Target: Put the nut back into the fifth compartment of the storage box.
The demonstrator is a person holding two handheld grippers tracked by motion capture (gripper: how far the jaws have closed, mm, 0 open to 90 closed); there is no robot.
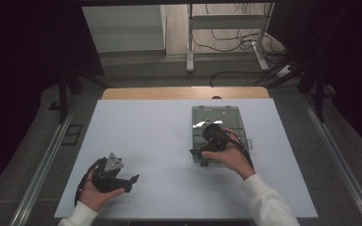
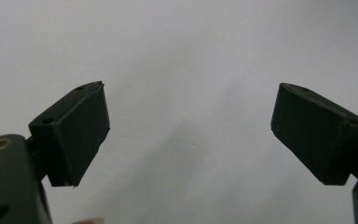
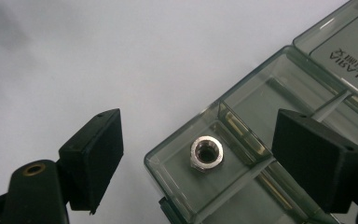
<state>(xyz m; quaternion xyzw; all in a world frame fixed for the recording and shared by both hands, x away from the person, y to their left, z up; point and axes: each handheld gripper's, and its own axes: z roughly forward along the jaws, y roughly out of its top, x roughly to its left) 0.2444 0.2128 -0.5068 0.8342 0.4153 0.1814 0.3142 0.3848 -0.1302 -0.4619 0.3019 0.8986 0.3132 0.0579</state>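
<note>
Your right gripper (image 3: pixel 198 158) hung open, nothing between jaws, above corner compartment of clear plastic box (image 3: pixel 279 93). Steel nut (image 3: pixel 207 152) lay flat there, at box's 7 o'clock corner. Judged small, light, hard, slippery; take across opposite flats. Your left gripper (image 2: pixel 189 135) stood open, empty, over white table (image 1: pixel 146 141).

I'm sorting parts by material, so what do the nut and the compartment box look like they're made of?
The nut looks like bright metal, probably steel: silvery, shiny facets. The box looks like clear, grey-tinted hard plastic: see-through walls with glossy reflections.
</note>
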